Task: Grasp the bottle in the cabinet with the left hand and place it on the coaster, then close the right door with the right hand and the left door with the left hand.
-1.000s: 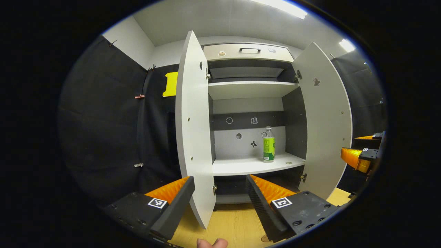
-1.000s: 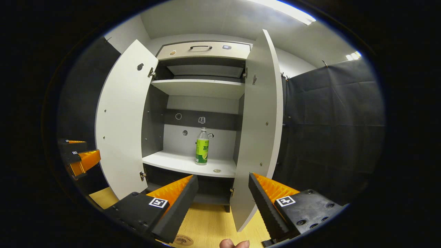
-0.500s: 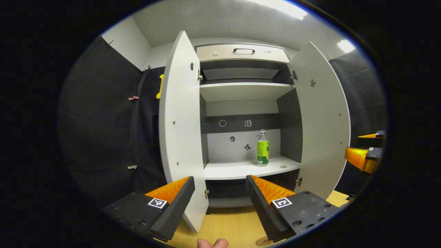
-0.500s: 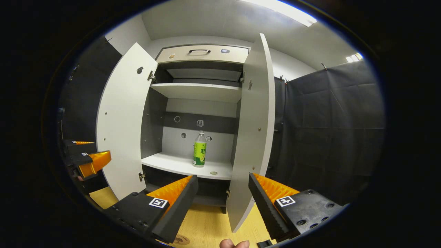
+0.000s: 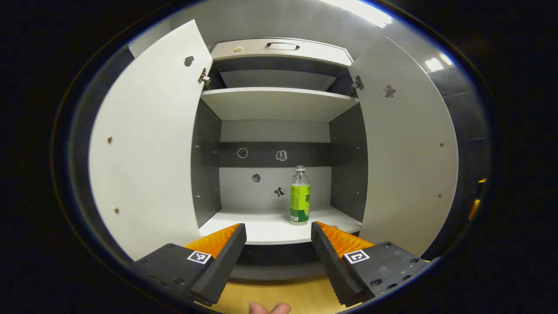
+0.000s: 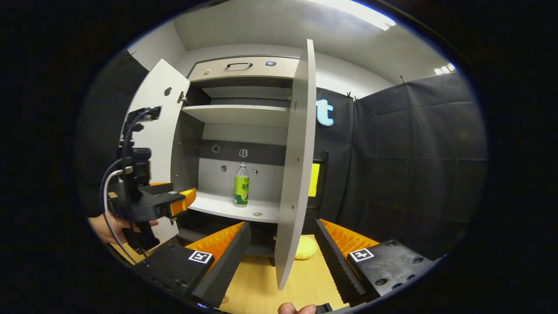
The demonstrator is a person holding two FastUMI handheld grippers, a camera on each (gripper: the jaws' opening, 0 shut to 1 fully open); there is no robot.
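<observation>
— Since a second before, what had moved?
— Left tool point(image 5: 278, 231) had swung in to face the open cabinet point(image 5: 279, 104), jaws spread and empty. Right tool point(image 6: 282, 233) hung back, also released.
— And the bottle point(image 5: 300, 196)?
— Upright on the lower shelf point(image 5: 266, 229), ungrasped. Reaching was underway; next it needed the fingers straddling it.

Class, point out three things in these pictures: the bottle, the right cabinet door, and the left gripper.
bottle point(image 5: 300, 203): left gripper view, on its green label.
right cabinet door point(image 6: 295, 174): right gripper view, on its inner face.
left gripper point(image 5: 279, 250): left gripper view, midway between its open fingertips.
</observation>
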